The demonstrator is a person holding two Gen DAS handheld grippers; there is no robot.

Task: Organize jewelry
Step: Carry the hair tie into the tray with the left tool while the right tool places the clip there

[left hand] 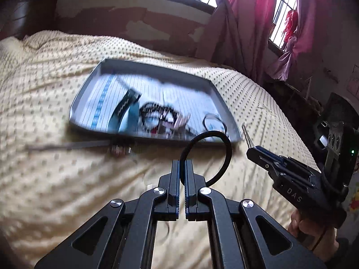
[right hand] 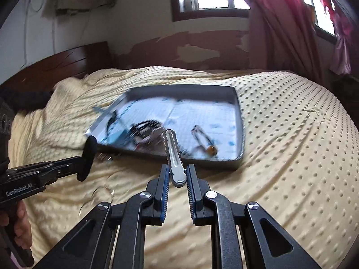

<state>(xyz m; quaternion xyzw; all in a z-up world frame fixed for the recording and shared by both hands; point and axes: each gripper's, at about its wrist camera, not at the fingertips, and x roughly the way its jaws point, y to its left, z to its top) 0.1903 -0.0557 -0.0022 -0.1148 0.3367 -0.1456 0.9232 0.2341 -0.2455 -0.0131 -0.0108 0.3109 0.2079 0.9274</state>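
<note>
Left claw [left hand: 182,163] clamps a black hair tie [left hand: 208,154]; right claw [right hand: 177,174] pinches a silver hair clip [right hand: 174,154]. Both hover over the bed [right hand: 280,134], with the grey tray [right hand: 240,121] just ahead.

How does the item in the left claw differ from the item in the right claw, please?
The black hair tie is a soft round loop; the silver hair clip is a straight, rigid metal bar. The hair tie is matte, the hair clip shiny. Both are pinched by one end, in the left claw and right claw, short of the tray.
</note>
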